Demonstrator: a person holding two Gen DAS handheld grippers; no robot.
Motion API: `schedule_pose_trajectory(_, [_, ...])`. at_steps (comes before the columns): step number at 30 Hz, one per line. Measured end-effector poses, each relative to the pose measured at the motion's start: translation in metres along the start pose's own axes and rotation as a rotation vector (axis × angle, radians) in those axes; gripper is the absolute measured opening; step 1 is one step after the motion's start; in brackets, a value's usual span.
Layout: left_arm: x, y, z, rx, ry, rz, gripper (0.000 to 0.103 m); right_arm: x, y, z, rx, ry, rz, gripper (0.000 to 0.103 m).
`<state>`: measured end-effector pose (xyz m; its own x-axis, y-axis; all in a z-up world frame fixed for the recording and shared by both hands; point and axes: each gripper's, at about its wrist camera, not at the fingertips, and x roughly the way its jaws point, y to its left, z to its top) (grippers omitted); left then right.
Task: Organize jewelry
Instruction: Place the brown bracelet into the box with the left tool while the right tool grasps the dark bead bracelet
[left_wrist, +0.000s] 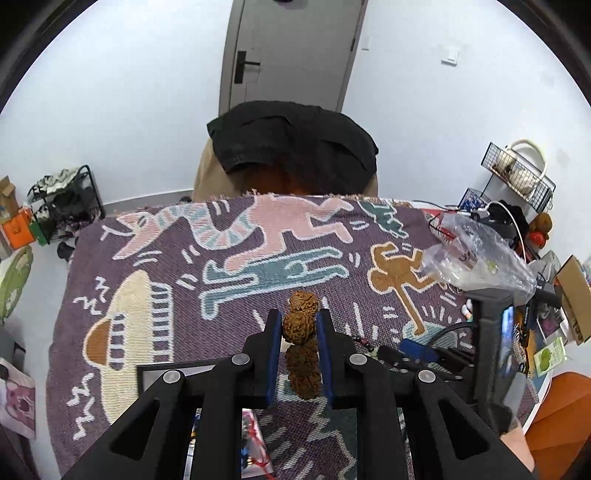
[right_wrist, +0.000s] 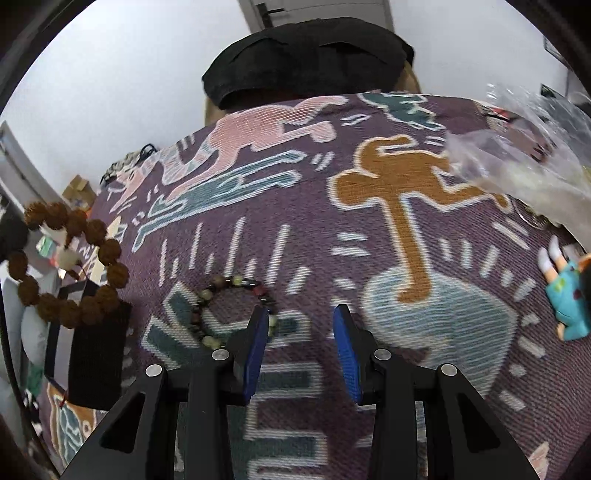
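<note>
— Blue pads of the left hand-held gripper (left_wrist: 299, 323) pinch one knobbly brown bead of the seed bracelet (left_wrist: 301, 325); from the right wrist view its loop (right_wrist: 70, 266) hangs clear above the bench (left_wrist: 166, 258).

— And the right hand-held gripper (right_wrist: 301, 317)?

— Spread wide, holding nothing, low over the patterned blanket (right_wrist: 424, 266). A smaller mixed-bead bracelet (right_wrist: 236, 306) lies flat just beside its left finger.

— How will that one handle?

— I'd judge it light and limp: hard, smooth beads on a cord, likely to roll or slip from a pinch on one bead. Better to straddle the strand and close across a bead, at the far arc where it's clear of the finger.

— Fragile?

— Probably not; the cord is the weak point.
</note>
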<state>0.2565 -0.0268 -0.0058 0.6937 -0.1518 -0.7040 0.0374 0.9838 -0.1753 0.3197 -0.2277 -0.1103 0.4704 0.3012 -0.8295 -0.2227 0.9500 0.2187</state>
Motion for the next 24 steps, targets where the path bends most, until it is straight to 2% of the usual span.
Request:
schedule_pose_trajectory(5, [-0.015,0.011,-0.001,-0.004,-0.018,0.004,0.020,0.014,0.013,0.001,-0.029,0.022,-0.030,0.038])
schedule_pose_trajectory(10, [-0.031,0.022,-0.003,-0.011,-0.043,0.004,0.020,0.017,0.027,-0.002,-0.104,0.020,-0.106,0.037])
schedule_pose_trajectory(11, [-0.034,0.024,-0.003,-0.011,-0.047,0.003,0.020,0.017,0.031,-0.003,-0.124,0.023,-0.128,0.033])
schedule_pose_trajectory(12, [-0.037,0.026,-0.004,-0.011,-0.054,0.004,0.020,0.017,0.034,-0.004,-0.145,0.023,-0.148,0.021])
schedule_pose_trajectory(14, [-0.045,0.031,-0.005,-0.010,-0.065,0.009,0.020,0.017,0.037,-0.005,-0.161,0.029,-0.137,0.009])
schedule_pose_trajectory(17, [-0.053,0.040,-0.009,-0.015,-0.075,0.012,0.020,0.017,0.038,-0.006,-0.157,0.022,-0.141,0.009])
schedule_pose_trajectory(20, [-0.058,0.050,-0.013,-0.023,-0.079,0.017,0.020,0.013,0.035,-0.008,-0.130,0.014,-0.109,0.009])
schedule_pose_trajectory(24, [-0.059,0.062,-0.020,-0.043,-0.075,0.019,0.020,-0.004,0.038,-0.009,-0.109,-0.040,-0.079,0.009])
